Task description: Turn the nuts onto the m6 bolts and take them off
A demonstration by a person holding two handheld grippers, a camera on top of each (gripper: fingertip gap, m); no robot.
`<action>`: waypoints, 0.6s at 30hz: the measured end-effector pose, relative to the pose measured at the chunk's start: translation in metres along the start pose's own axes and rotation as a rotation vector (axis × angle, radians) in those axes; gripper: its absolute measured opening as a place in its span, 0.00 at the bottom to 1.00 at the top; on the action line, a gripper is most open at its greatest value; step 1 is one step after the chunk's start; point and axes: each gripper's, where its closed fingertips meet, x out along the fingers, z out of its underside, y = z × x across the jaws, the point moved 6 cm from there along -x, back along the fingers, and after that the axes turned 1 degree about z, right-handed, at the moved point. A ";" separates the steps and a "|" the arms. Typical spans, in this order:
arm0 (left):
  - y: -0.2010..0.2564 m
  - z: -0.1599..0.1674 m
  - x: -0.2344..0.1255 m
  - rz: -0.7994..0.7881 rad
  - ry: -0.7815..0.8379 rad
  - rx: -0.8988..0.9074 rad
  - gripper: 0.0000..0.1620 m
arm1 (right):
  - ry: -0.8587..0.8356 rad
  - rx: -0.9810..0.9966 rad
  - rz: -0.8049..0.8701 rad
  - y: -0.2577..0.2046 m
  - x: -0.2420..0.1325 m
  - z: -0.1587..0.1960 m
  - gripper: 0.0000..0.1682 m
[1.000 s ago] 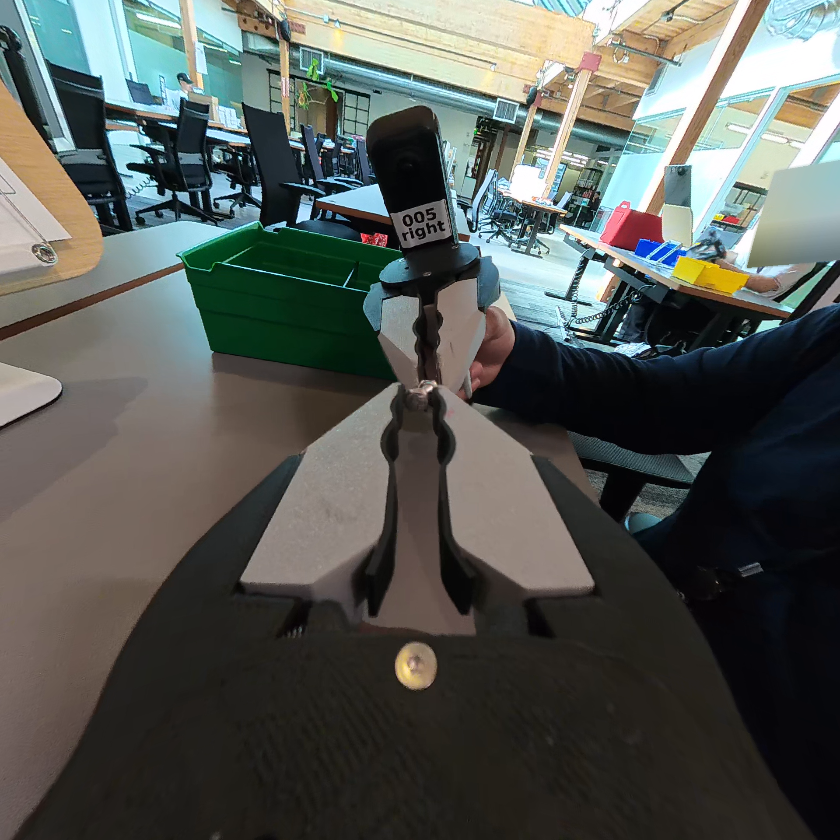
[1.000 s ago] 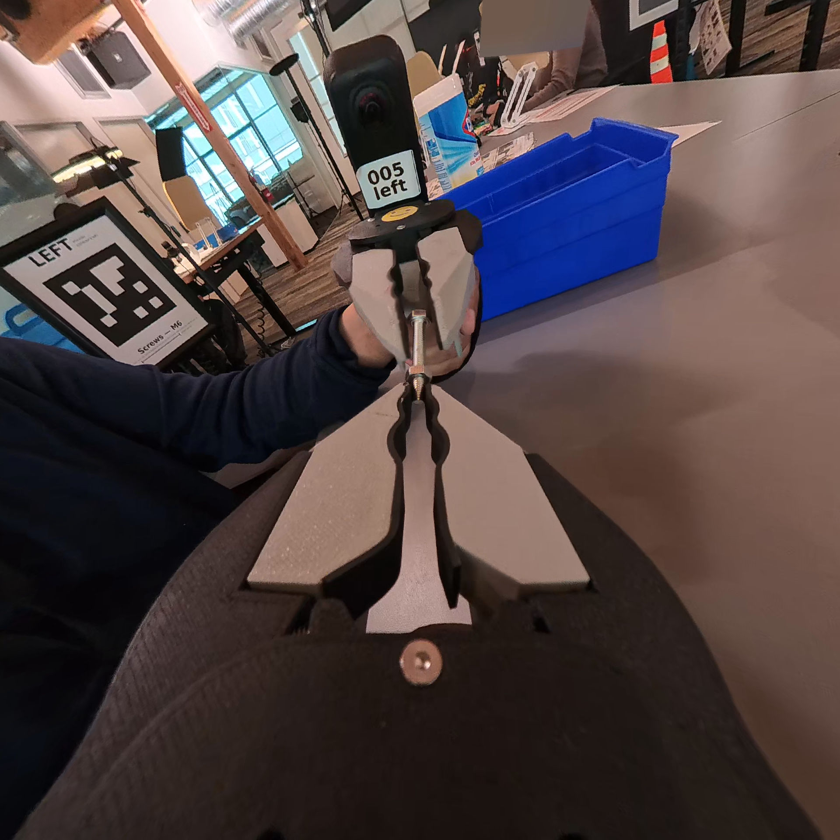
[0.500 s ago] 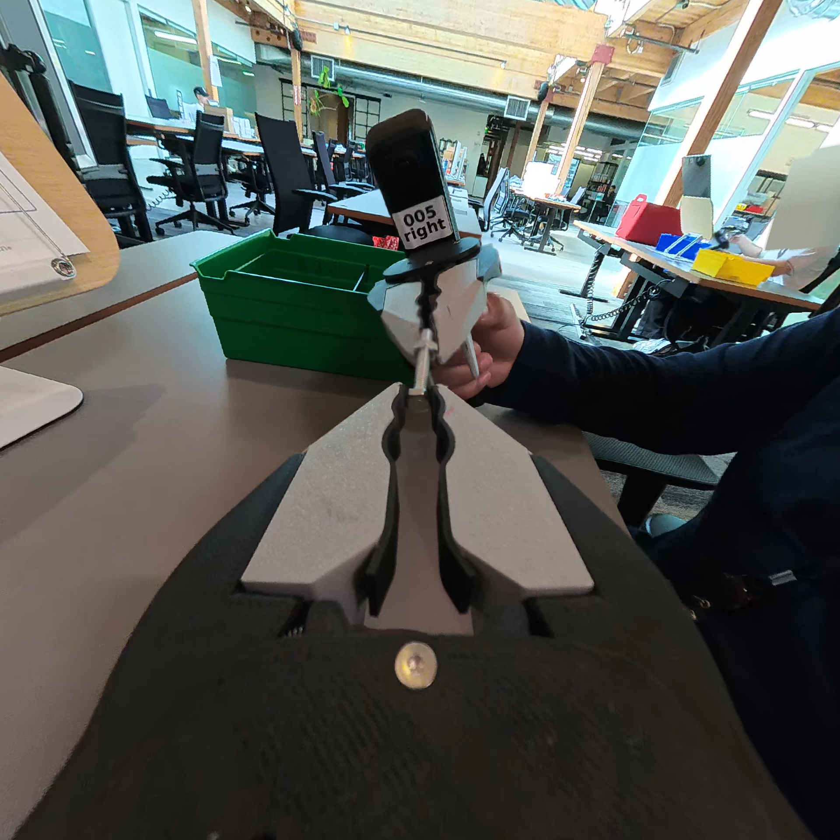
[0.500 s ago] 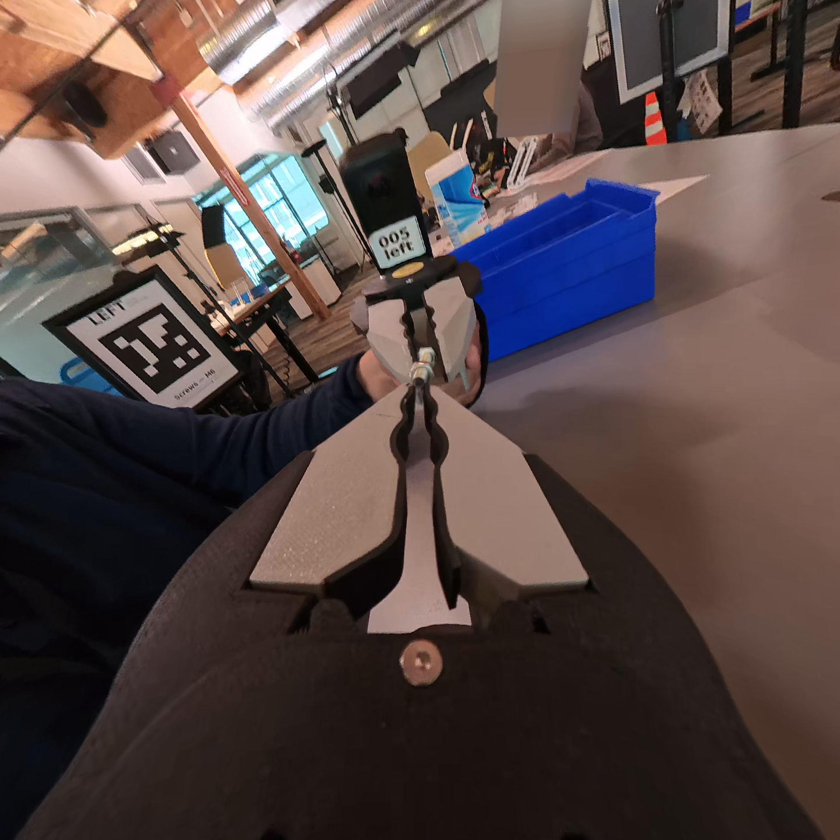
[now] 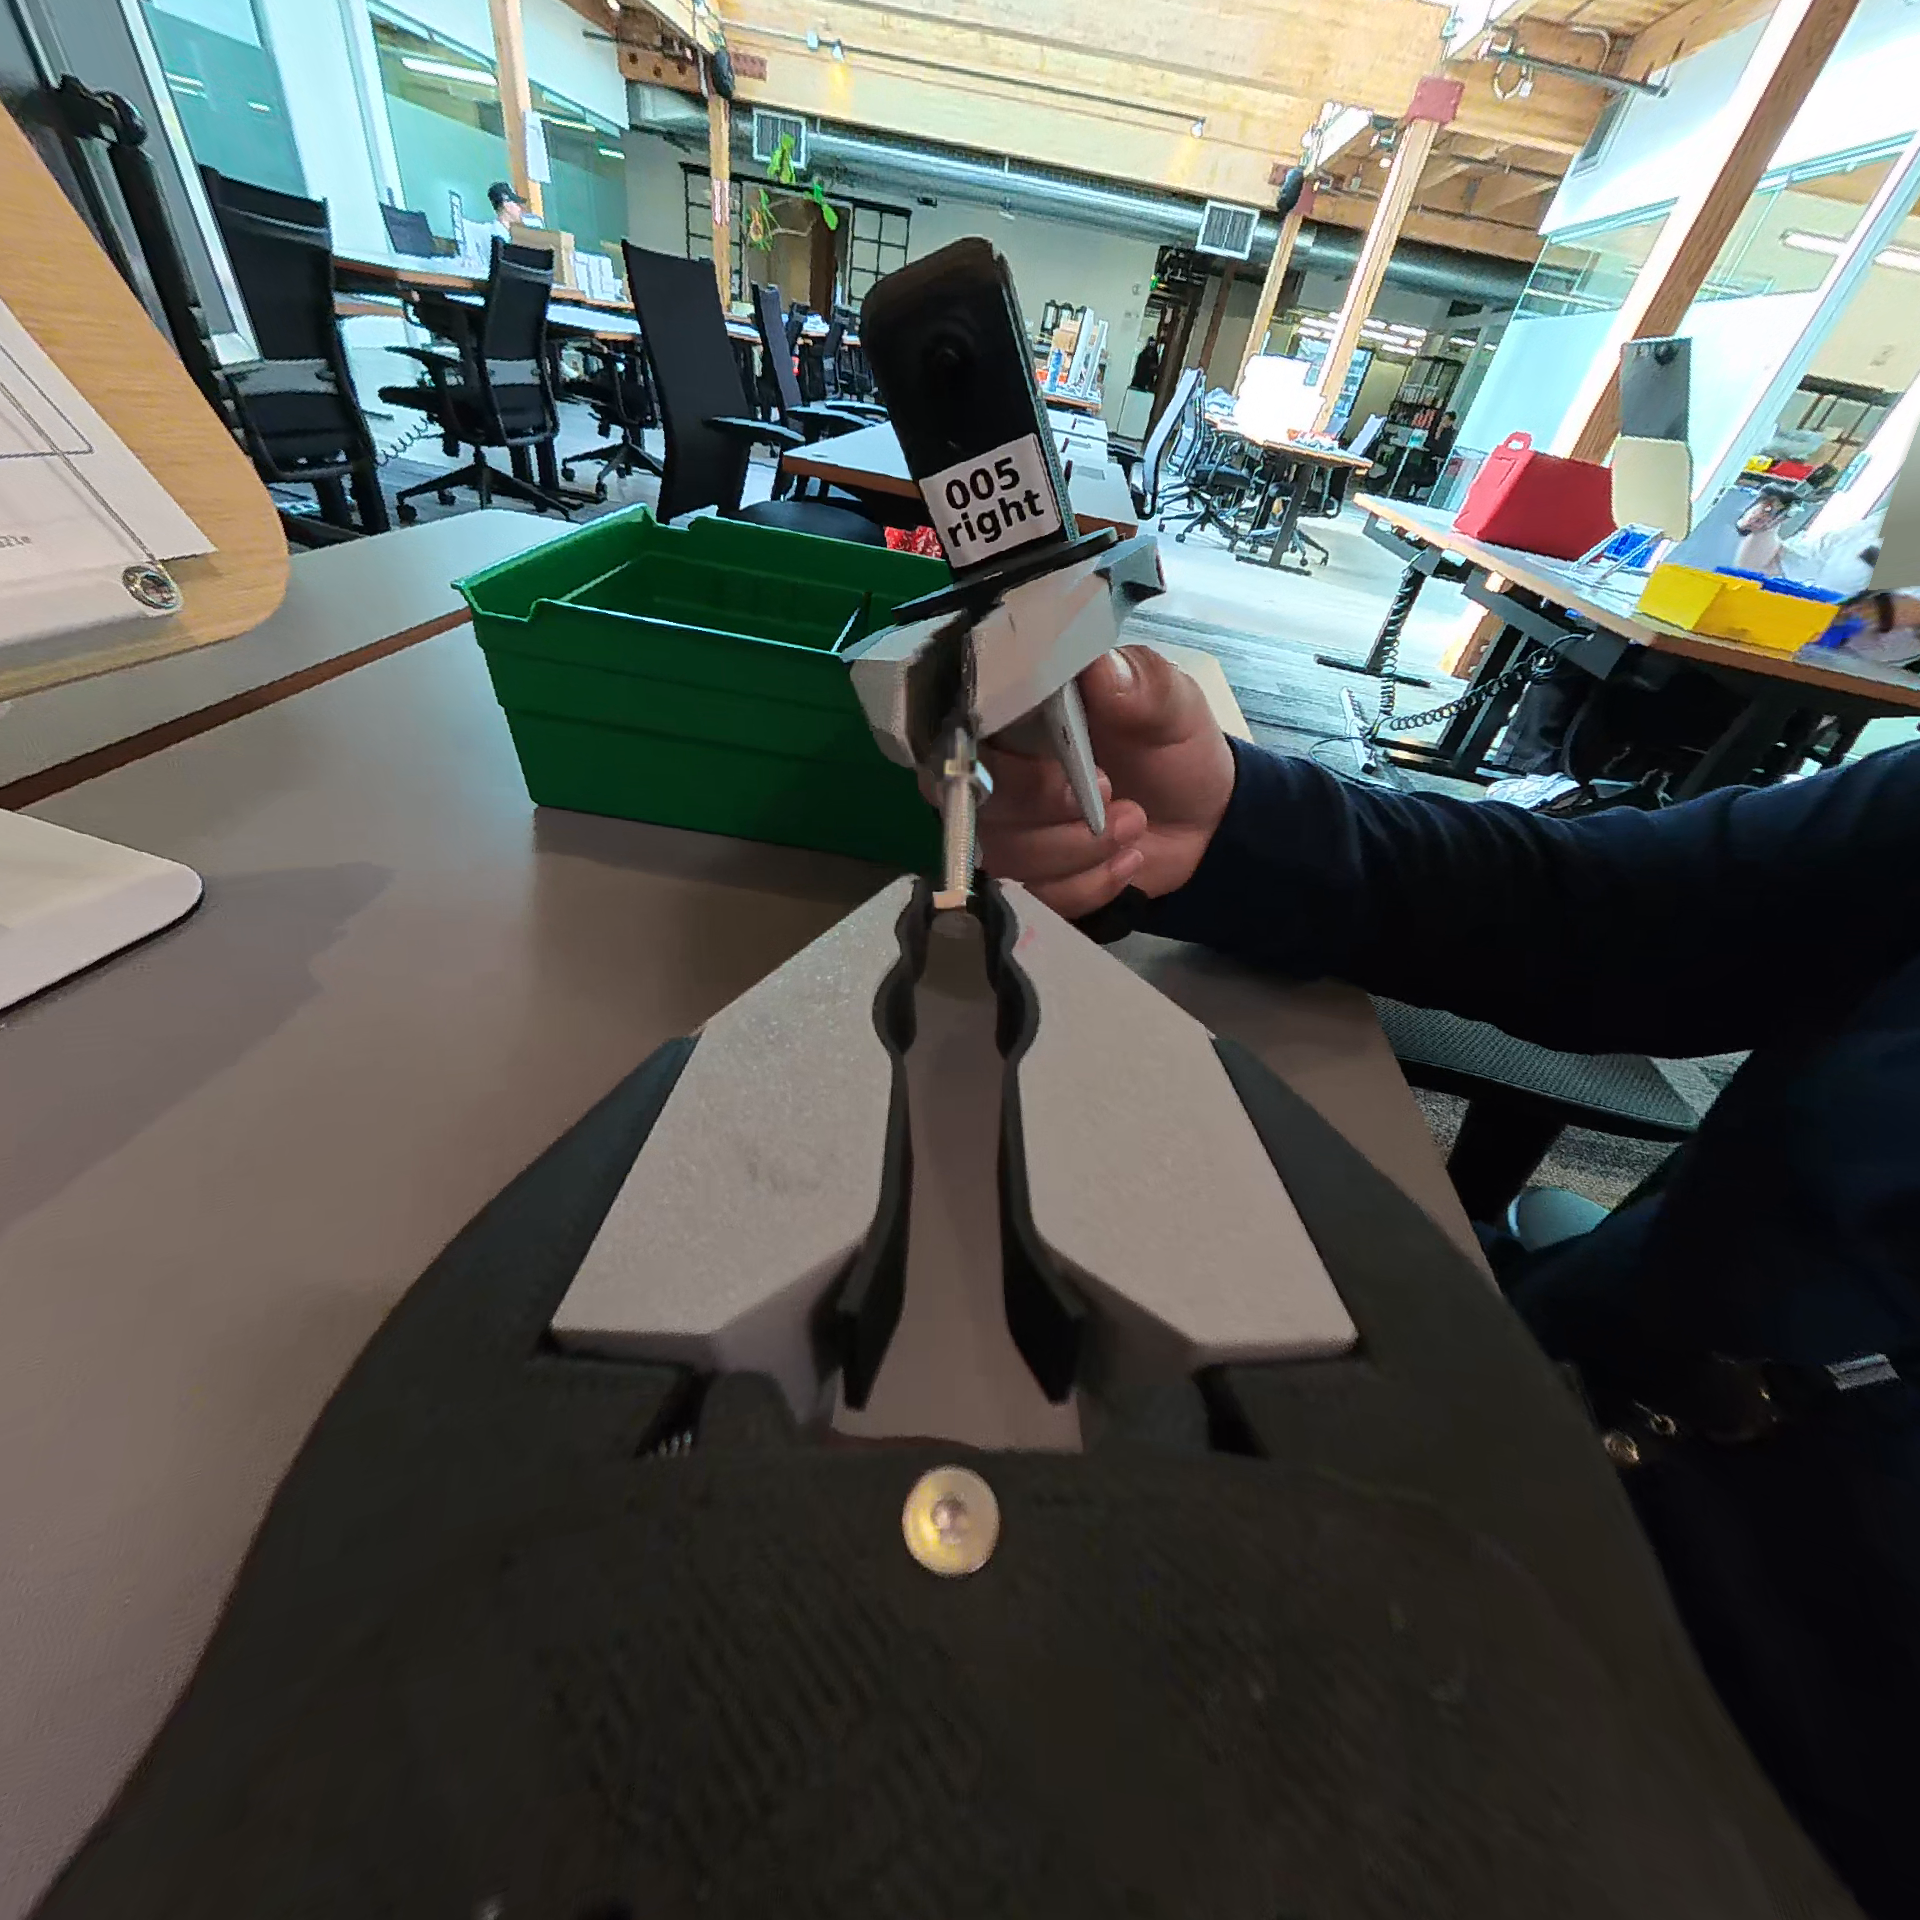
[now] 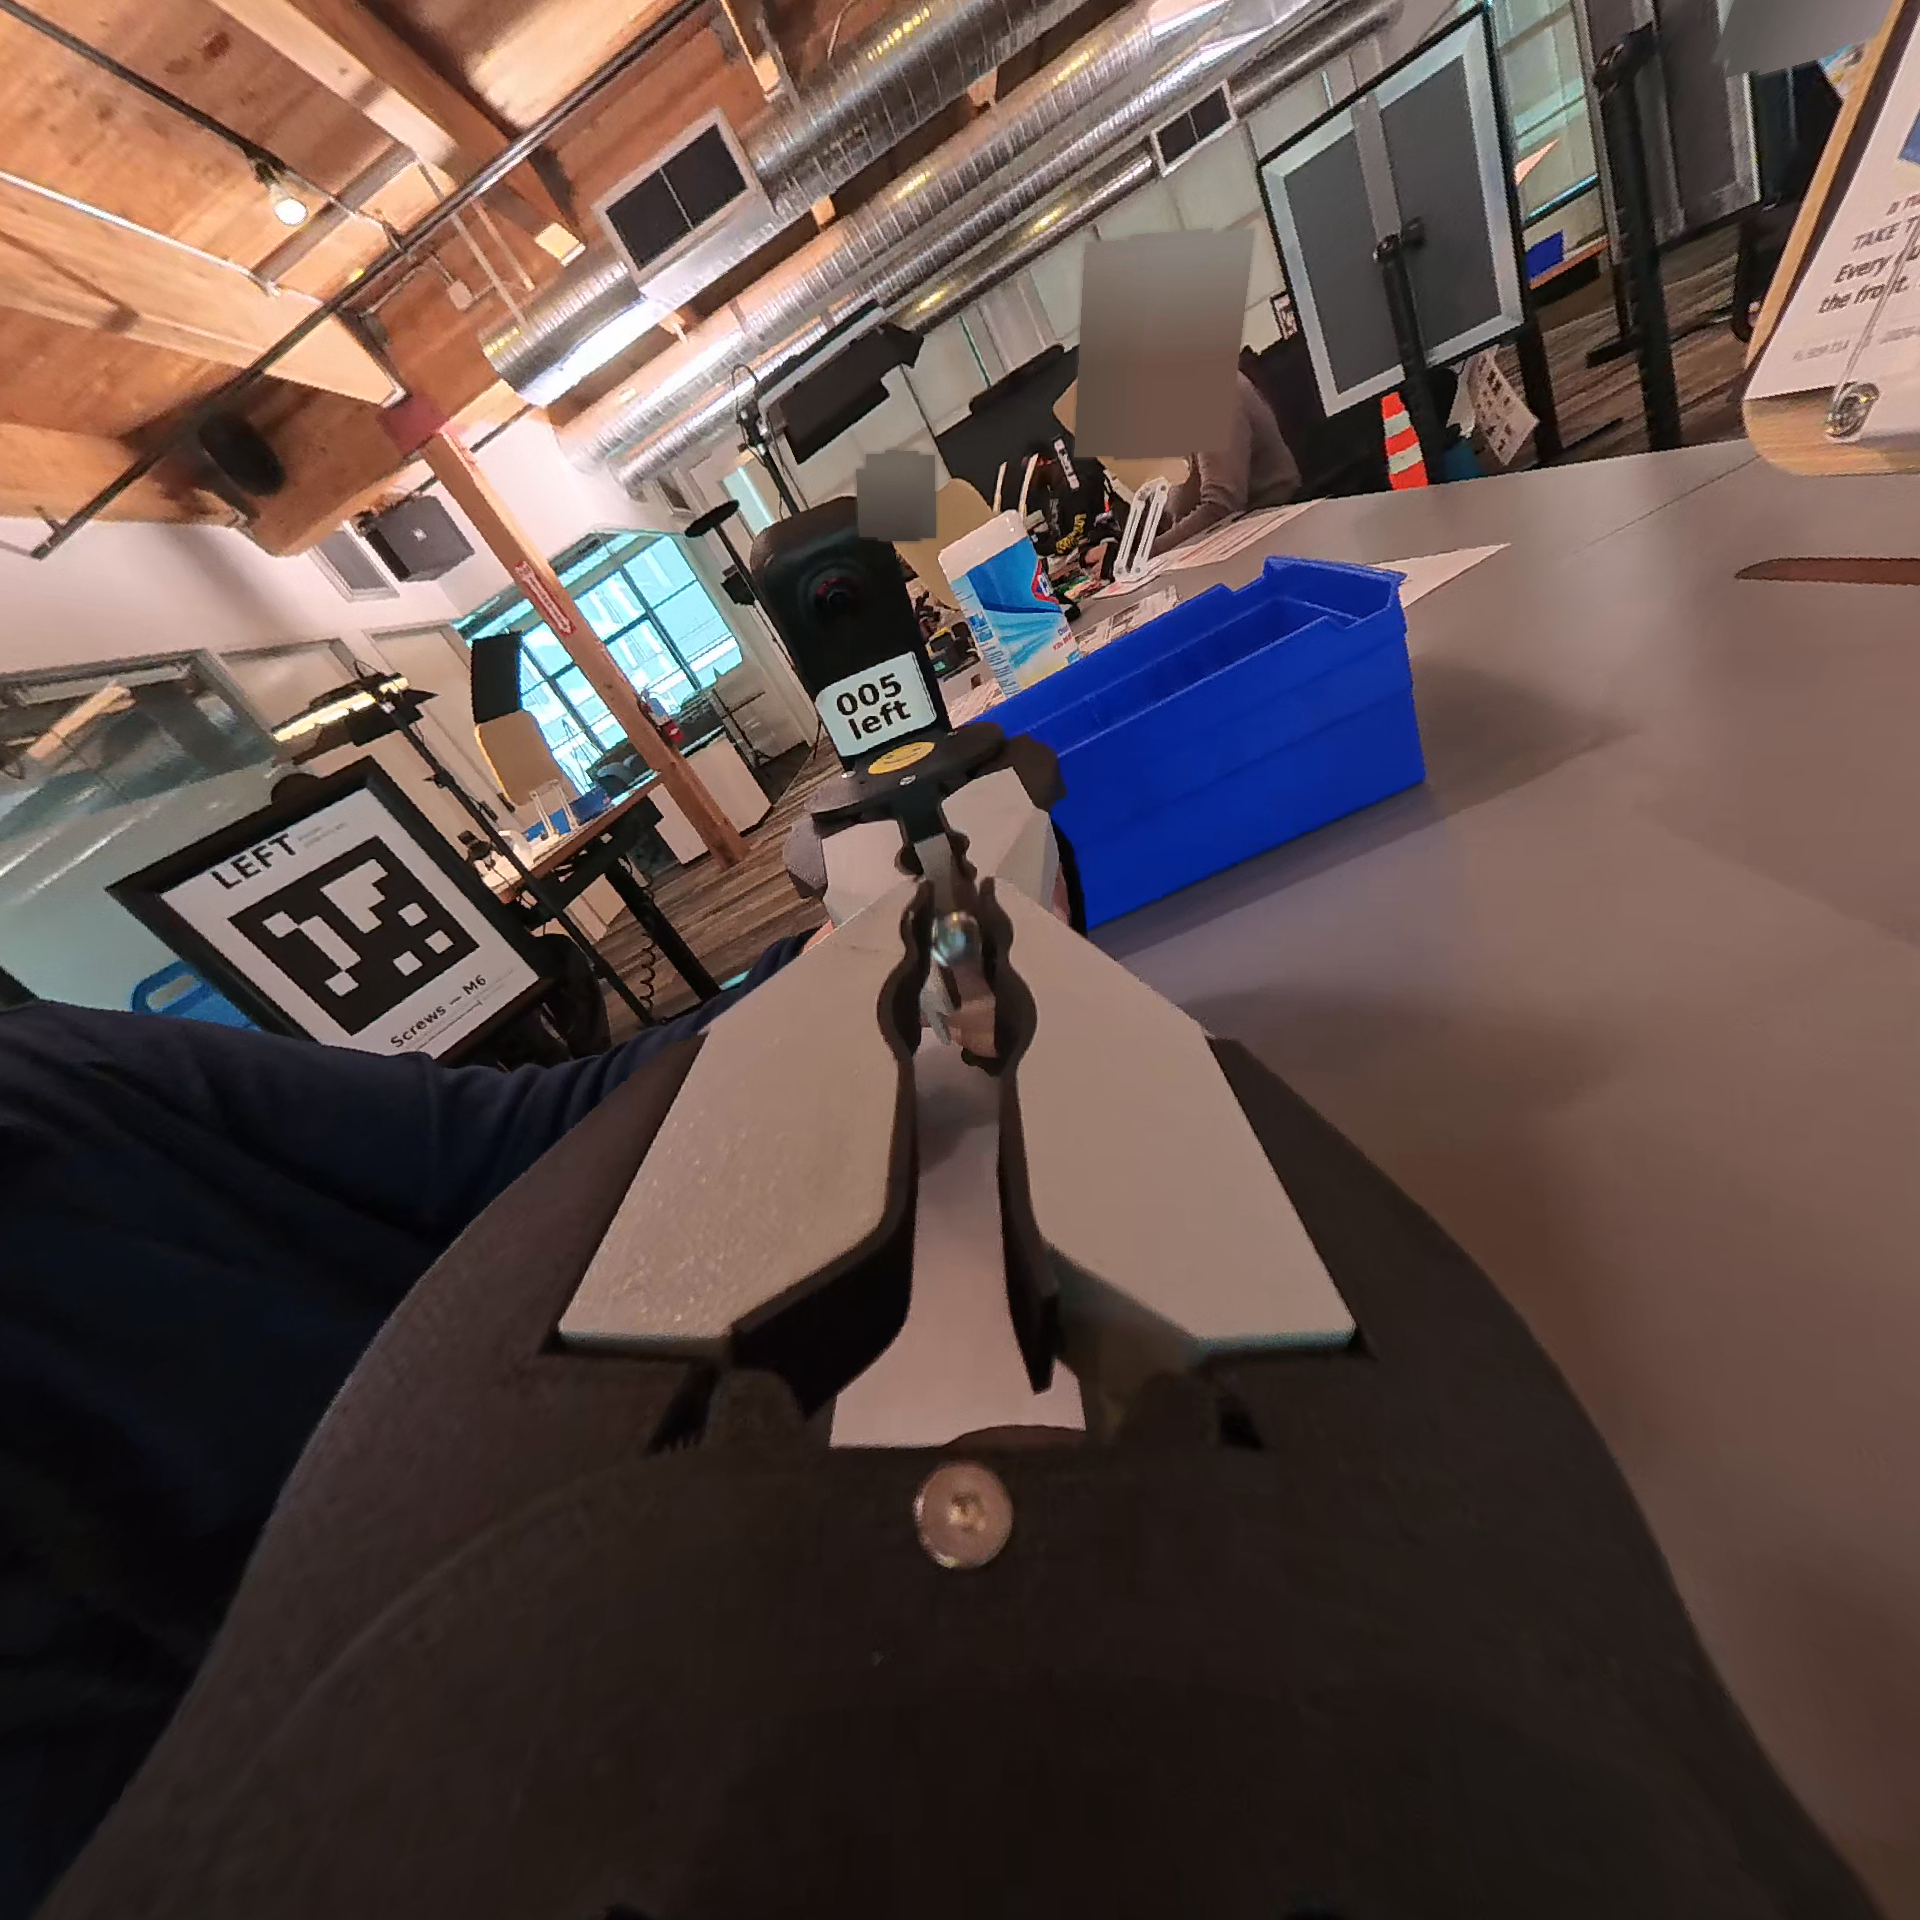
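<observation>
Left gripper [image 5: 954, 914] jaws clamped on the head end of the M6 bolt [image 5: 956, 831], shaft poking straight out ahead from the tips. Right gripper [image 5: 961, 743] jaws pinched on the nut [image 5: 964, 771], sitting partway up the threads at the far end. Same pair from the other side: nut [image 6: 951, 940] right at the right gripper [image 6: 951, 951] tips. Green bin [image 5: 686, 686] beyond the left jaws, blue bin [image 6: 1226, 748] beyond the right ones, both on the tabletop [image 5: 364, 997].

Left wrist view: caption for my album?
Left tongs hold a bolt's end; right tongs grip its nut.
</observation>
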 end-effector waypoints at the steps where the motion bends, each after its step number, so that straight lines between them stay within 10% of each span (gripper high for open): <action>1: 0.000 0.001 0.001 -0.006 -0.005 0.002 0.05 | 0.001 0.003 -0.003 0.000 0.000 0.000 0.03; 18: 0.010 -0.019 -0.003 -0.234 0.099 0.389 0.05 | 0.046 0.018 -0.017 -0.001 -0.004 -0.005 0.07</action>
